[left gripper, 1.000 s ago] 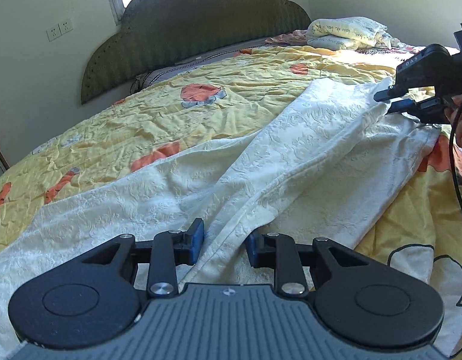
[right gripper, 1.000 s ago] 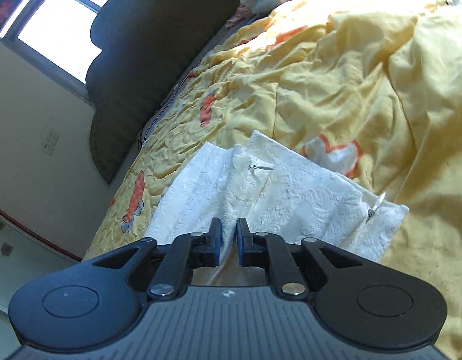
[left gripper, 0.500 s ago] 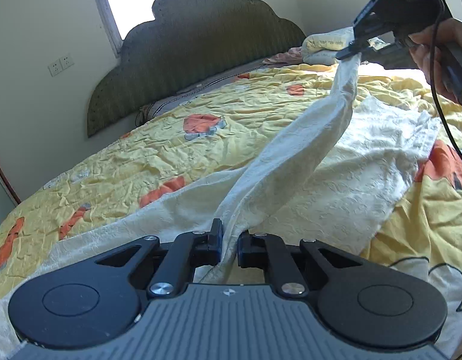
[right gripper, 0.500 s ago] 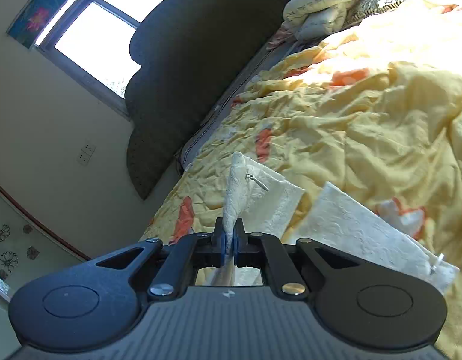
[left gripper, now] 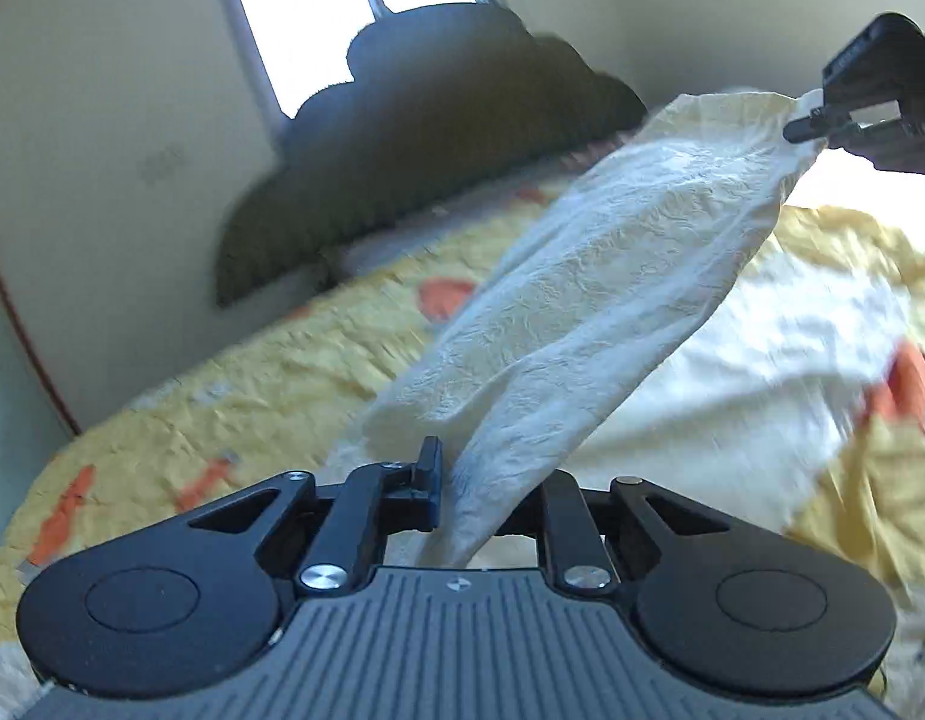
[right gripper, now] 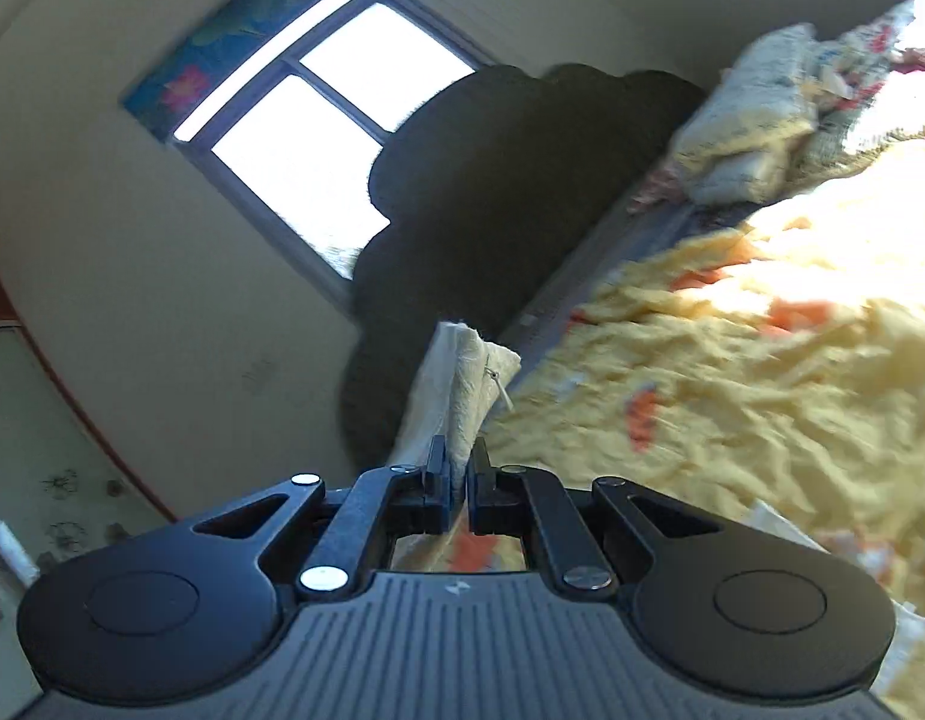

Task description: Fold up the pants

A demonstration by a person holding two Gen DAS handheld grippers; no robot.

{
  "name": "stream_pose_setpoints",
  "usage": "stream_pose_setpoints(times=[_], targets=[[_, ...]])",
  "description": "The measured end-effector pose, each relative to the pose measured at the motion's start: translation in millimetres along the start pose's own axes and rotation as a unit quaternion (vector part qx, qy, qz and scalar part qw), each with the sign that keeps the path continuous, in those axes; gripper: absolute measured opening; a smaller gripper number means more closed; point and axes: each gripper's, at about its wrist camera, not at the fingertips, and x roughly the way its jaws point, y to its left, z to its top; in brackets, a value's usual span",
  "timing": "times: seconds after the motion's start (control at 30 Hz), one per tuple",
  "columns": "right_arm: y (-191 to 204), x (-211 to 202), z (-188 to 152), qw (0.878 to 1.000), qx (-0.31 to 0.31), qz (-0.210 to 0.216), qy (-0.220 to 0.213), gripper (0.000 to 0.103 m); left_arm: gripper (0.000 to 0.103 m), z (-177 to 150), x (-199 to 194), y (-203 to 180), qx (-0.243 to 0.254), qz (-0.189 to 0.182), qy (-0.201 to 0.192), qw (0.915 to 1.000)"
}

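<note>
Room: a bedroom with a yellow quilt (left gripper: 234,396) on the bed, a dark headboard (left gripper: 438,138) at the far side and a bright window (left gripper: 354,12) behind it.
Pants: white pants (left gripper: 594,312), one leg lifted off the quilt, the other lying flat on the right.
Left gripper (left gripper: 480,492): jaws easing apart, with the near end of the lifted leg between them.
Right gripper (right gripper: 456,480): clenched on the far end.
Progress: early; I judge no fold laid yet, and the raised leg has to go over the flat one.

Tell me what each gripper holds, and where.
Both hold the white pants: the left gripper has fabric bunched between its opening jaws, and the right gripper pinches an edge beside the zipper.
</note>
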Motion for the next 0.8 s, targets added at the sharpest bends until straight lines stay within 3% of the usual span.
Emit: stream_pose_setpoints(times=[0.07,0.17,0.37,0.5,0.57,0.67,0.7,0.77,0.8], targets=[[-49,7,-14,0.997,0.056,-0.046,0.03,0.005,0.016,-14,10,-15,-0.001,-0.034,0.037,0.9988],[-86,10,-31,0.992,0.092,-0.075,0.05,0.005,0.016,-18,9,-20,0.007,-0.027,0.031,0.9991],[-71,-10,-31,0.996,0.037,-0.068,0.04,0.005,0.016,-13,1,-5,-0.005,-0.036,0.021,0.9991],[-76,0,-33,0.991,0.001,-0.108,0.079,0.008,0.015,-28,14,-21,0.015,-0.04,0.06,0.9973],[-82,-5,-37,0.991,-0.009,-0.109,0.082,0.008,0.018,-29,10,-24,0.03,-0.032,0.051,0.9978],[-69,-19,-33,0.987,-0.041,-0.148,0.046,0.015,0.037,-26,-1,-21,0.038,-0.044,0.041,0.9975],[-61,-28,-32,0.981,-0.063,-0.184,0.015,0.023,0.043,-26,-5,-18,0.036,-0.048,0.033,0.9976],[-36,-43,-35,0.963,-0.111,-0.24,-0.054,0.031,0.05,-25,-17,-15,0.033,-0.058,0.021,0.9976],[-20,-48,-40,0.961,-0.144,-0.225,-0.068,0.031,0.054,-25,-21,-13,0.03,-0.063,0.018,0.9974]])
